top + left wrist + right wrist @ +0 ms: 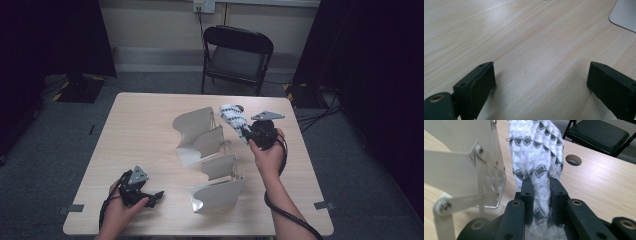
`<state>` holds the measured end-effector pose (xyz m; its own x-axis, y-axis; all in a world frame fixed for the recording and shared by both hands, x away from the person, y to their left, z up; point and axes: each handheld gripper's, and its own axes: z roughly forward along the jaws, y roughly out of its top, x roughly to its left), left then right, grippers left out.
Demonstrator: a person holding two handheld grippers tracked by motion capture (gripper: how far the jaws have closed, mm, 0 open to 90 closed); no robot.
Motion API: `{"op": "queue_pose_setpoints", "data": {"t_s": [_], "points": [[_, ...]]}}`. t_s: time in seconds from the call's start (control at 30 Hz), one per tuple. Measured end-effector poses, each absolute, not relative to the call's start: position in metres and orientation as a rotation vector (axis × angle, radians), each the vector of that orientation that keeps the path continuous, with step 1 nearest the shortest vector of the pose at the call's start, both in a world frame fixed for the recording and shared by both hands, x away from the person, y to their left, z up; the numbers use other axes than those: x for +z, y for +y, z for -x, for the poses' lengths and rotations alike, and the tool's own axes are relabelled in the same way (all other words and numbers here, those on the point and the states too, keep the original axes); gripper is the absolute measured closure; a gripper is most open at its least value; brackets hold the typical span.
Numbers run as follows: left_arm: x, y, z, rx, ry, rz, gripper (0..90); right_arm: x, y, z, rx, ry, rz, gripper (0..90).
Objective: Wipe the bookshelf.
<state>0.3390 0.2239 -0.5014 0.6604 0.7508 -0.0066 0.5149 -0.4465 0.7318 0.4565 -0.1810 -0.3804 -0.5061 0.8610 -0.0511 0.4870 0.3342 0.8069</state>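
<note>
Right gripper view: right gripper clamped on patterned sock, toe cut off above; left gripper wide open, empty.

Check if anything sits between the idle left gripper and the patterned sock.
Yes. The white folding rack stands mid-table between the left gripper, open on bare wood, and the sock, which the right gripper clamps at the far right.
</note>
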Motion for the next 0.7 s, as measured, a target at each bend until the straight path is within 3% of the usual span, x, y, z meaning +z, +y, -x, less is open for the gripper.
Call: {"op": "queue_pose_setpoints", "data": {"t_s": [0.4,0.7], "points": [[-0.501,0.224,-0.339,0.416,0.974,-2.148,8.0,-0.434,-0.148,-0.457,1.018,2.334,-1.107,75.9],[-0.501,0.224,-0.339,0.416,0.974,-2.148,8.0,-0.470,-0.169,-0.439,0.997,2.394,-1.146,75.5]]}}
